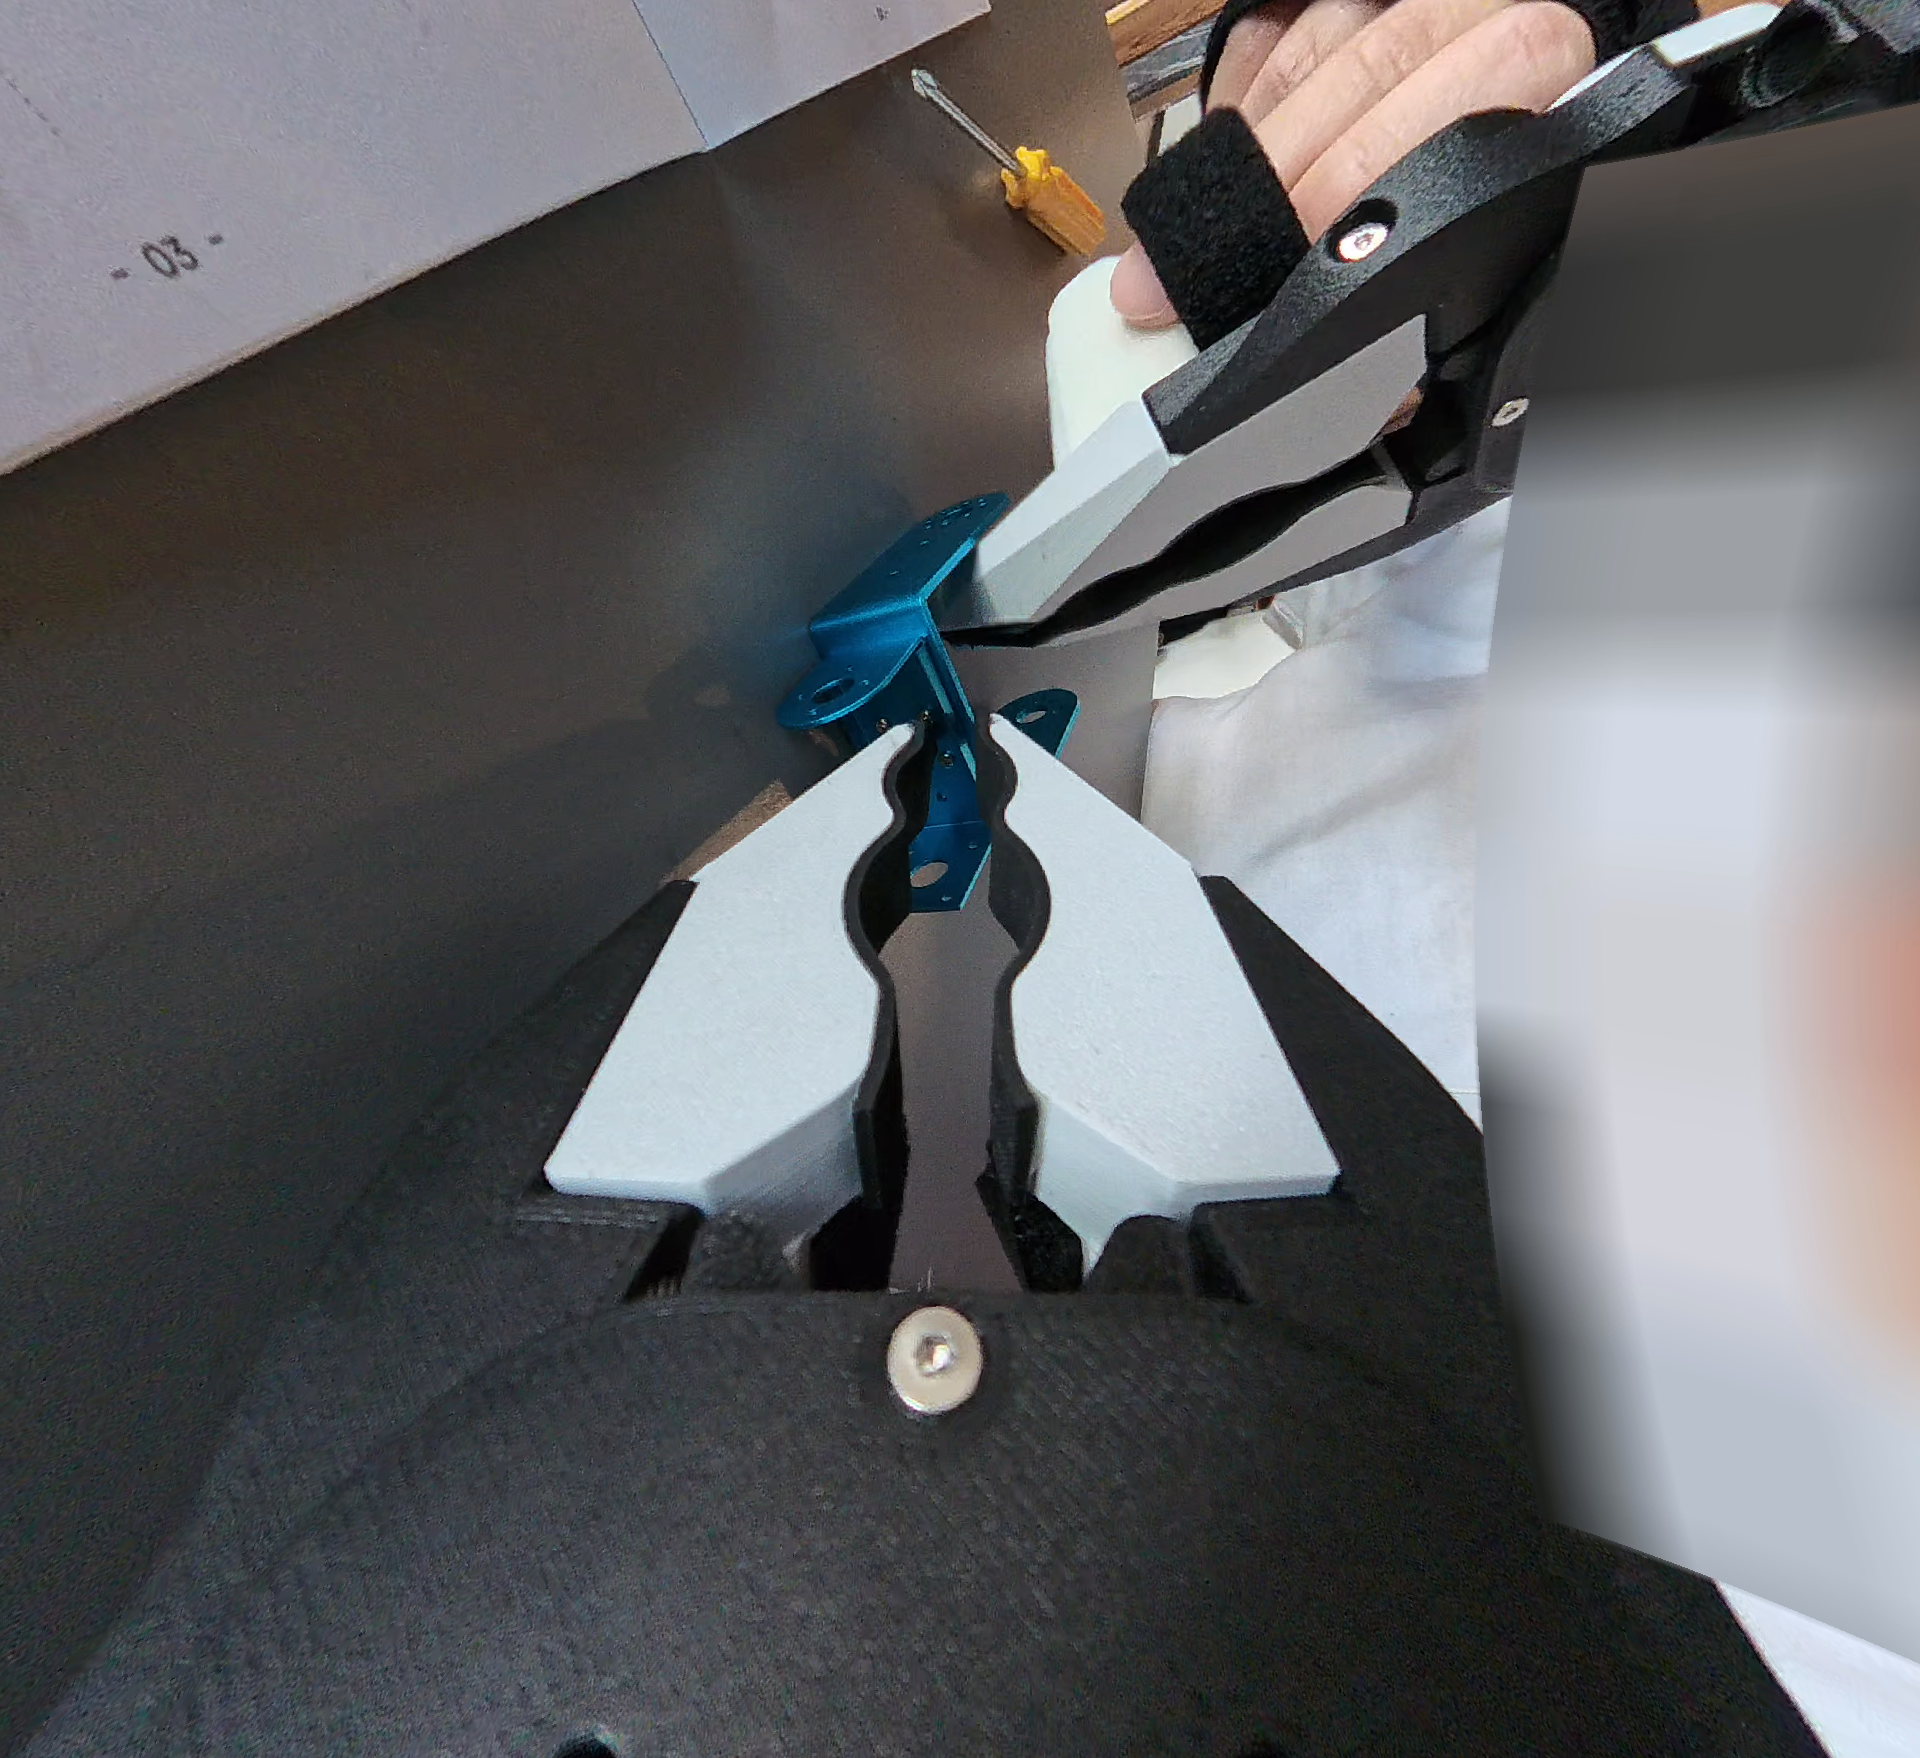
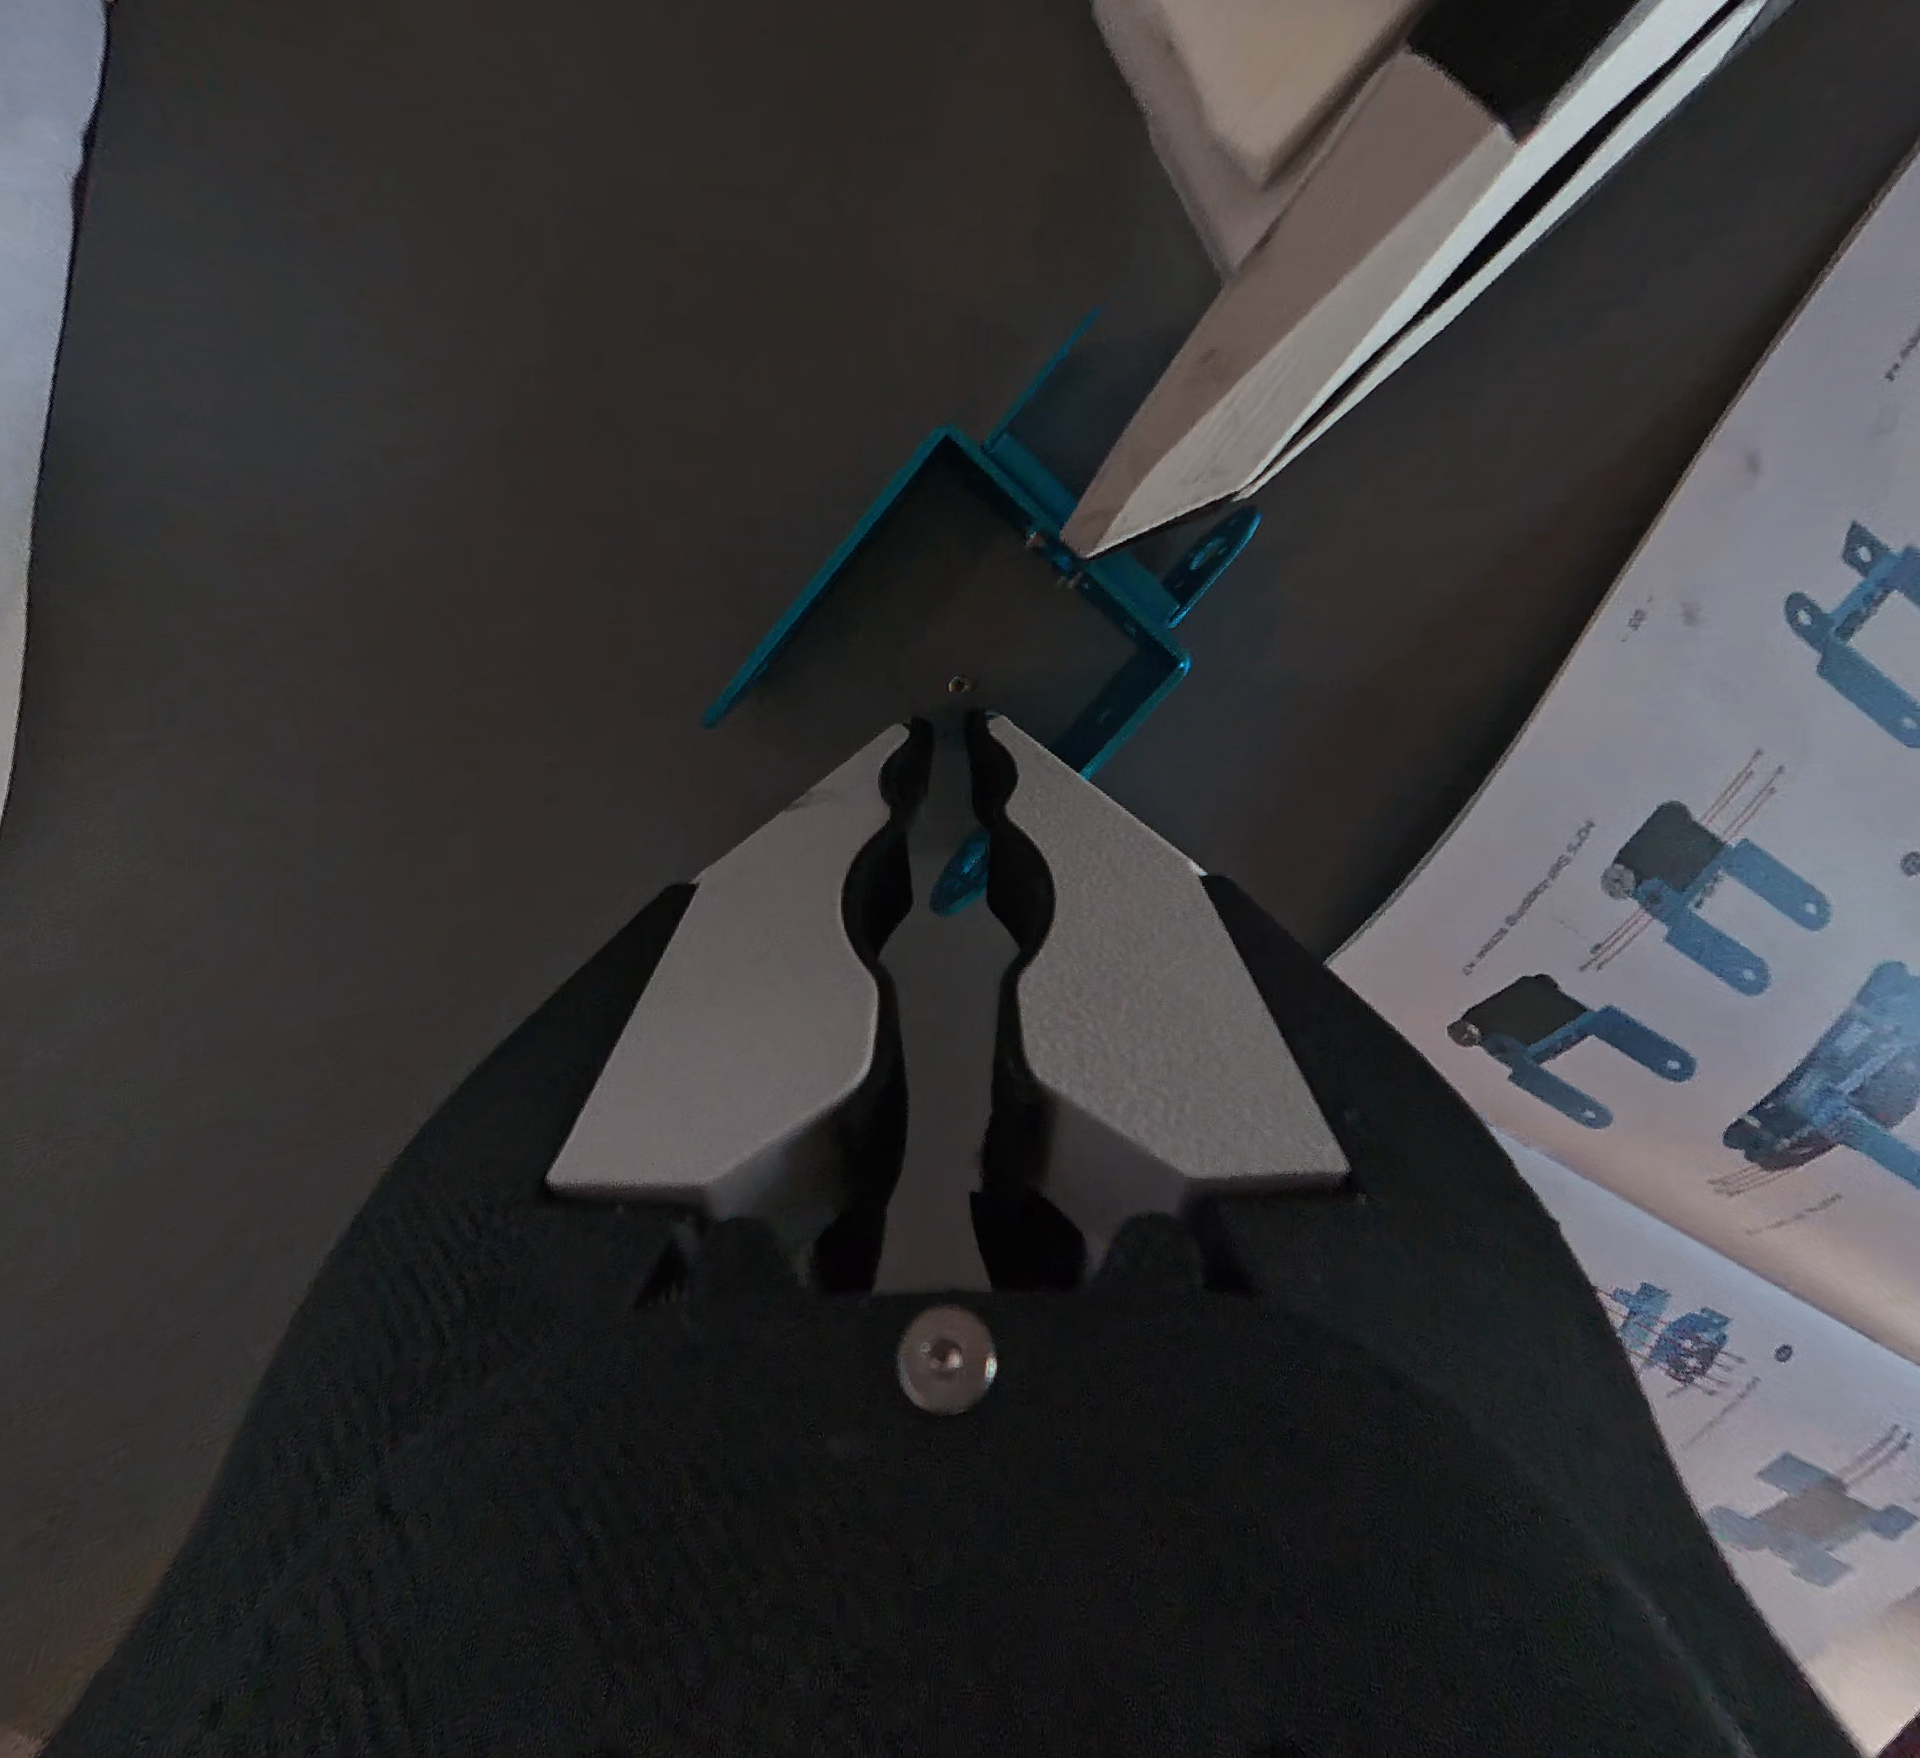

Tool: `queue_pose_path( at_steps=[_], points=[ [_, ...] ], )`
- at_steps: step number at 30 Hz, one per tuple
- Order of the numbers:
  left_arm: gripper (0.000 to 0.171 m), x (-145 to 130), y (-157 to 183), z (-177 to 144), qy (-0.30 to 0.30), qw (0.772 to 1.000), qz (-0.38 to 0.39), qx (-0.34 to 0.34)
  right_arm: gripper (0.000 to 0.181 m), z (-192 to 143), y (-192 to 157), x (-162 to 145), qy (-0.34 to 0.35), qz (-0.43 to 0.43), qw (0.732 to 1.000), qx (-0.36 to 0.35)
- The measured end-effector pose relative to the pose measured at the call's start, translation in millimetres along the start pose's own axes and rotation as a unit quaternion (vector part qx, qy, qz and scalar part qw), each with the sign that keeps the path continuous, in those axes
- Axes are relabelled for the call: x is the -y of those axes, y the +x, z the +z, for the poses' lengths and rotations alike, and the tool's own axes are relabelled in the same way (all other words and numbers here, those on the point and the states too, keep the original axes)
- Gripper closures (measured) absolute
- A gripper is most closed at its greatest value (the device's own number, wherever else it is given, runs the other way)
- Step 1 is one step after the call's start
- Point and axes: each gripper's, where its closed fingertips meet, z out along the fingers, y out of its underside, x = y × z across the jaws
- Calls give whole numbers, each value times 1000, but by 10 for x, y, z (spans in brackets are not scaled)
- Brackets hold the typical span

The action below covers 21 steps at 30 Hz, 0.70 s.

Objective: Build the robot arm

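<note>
In the left wrist view, the left gripper (image 1: pixel 954 732) has its 2 grey fingers drawn narrow around a blue anodised metal bracket assembly with drilled holes (image 1: pixel 904 638), clamping one of its upright plates between the tips. The bracket sits at the near edge of the dark grey bench (image 1: pixel 468 617). The right gripper (image 1: pixel 951 630) comes in from the upper right, held by a hand in a black strap (image 1: pixel 1392 77), its tips pinched on the bracket's top flange. A yellow-handled screwdriver (image 1: pixel 1023 176) lies farther back on the bench, beside a white printed instruction sheet (image 1: pixel 312 98).

In the right wrist view, the right gripper (image 2: pixel 948 721) is nearly closed, its tips meeting the edge of the blue bracket (image 2: pixel 935 586); the grip itself looks likely, though the dim light hides the contact. The left gripper (image 2: pixel 1081 550) touches the bracket's far side. The instruction sheet (image 2: pixel 1662 877) lies to the right.
</note>
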Motion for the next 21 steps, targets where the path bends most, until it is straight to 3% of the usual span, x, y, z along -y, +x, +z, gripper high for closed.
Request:
queue_pose_path(
  at_steps=[21],
  points=[
    [166, -15, 16, 8, -6, 1000, 6, 2, 178, 72, 18, 72, -36, -19, 999, 12]
  ],
)
